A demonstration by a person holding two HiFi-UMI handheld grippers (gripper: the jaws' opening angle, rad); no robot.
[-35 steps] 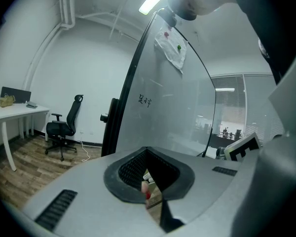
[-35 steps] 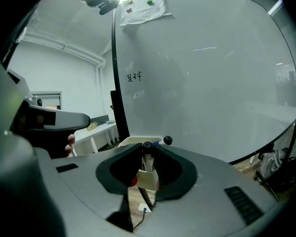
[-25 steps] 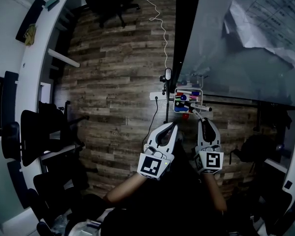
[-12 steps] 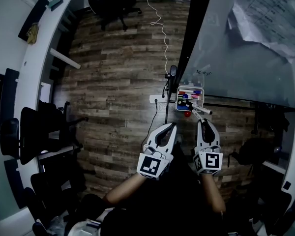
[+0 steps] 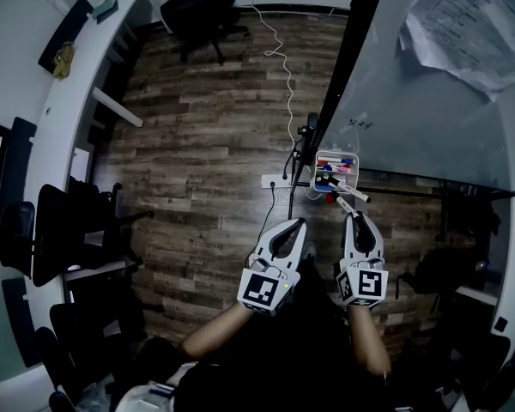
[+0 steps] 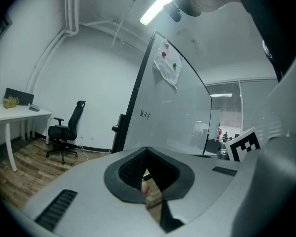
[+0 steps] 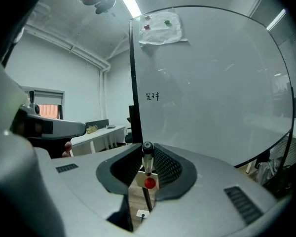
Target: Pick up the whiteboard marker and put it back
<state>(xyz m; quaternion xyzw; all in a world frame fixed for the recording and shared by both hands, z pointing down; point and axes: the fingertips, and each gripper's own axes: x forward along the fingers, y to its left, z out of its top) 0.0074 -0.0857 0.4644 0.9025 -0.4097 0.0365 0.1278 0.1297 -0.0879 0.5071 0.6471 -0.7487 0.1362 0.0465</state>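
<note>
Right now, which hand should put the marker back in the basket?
The right gripper: its jaws already grip the marker, and it is close to the basket. The left gripper is shut on nothing.

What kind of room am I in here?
Likely an office: a large white whiteboard in a black frame, a black swivel office chair and a long white desk.
</note>
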